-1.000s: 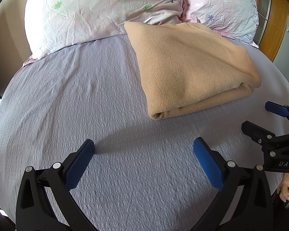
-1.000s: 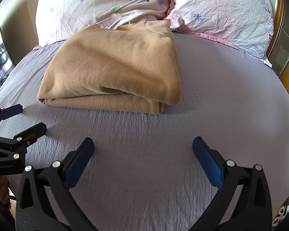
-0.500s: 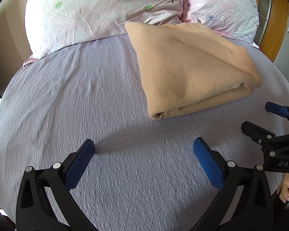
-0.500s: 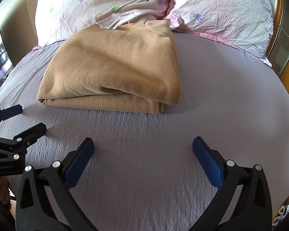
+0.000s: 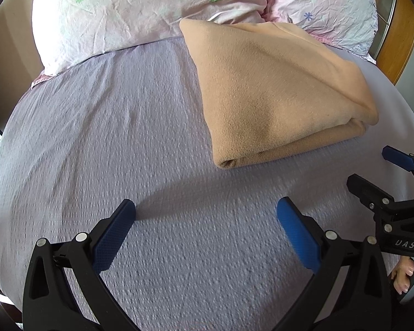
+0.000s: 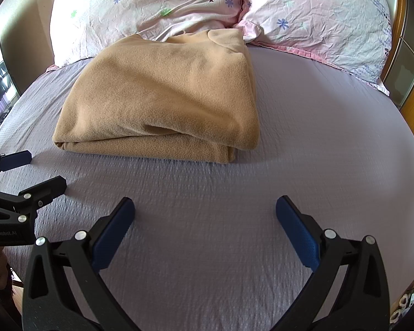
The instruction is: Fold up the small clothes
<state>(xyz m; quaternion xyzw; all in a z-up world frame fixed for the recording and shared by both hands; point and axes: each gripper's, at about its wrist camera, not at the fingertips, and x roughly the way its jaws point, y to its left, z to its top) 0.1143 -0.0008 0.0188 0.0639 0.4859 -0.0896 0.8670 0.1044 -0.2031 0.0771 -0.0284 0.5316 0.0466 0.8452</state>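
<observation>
A tan fleece cloth (image 5: 273,91) lies folded in a thick stack on the lilac bed sheet (image 5: 110,138), its far end against the pillows. It also shows in the right wrist view (image 6: 168,96). My left gripper (image 5: 205,215) is open and empty, low over the sheet in front of the cloth's near left corner. My right gripper (image 6: 205,212) is open and empty, over the sheet in front of the cloth's near right corner. Each gripper shows in the other's view, the right (image 5: 383,171) and the left (image 6: 30,171), both open.
Two floral pillows (image 6: 151,5) (image 6: 323,16) lie along the head of the bed behind the cloth. A wooden frame (image 5: 394,27) stands at the right edge. The lilac sheet (image 6: 331,138) stretches to the right of the cloth.
Almost nothing has moved. Both grippers stay open and in place, with only a slight shake of the views.
</observation>
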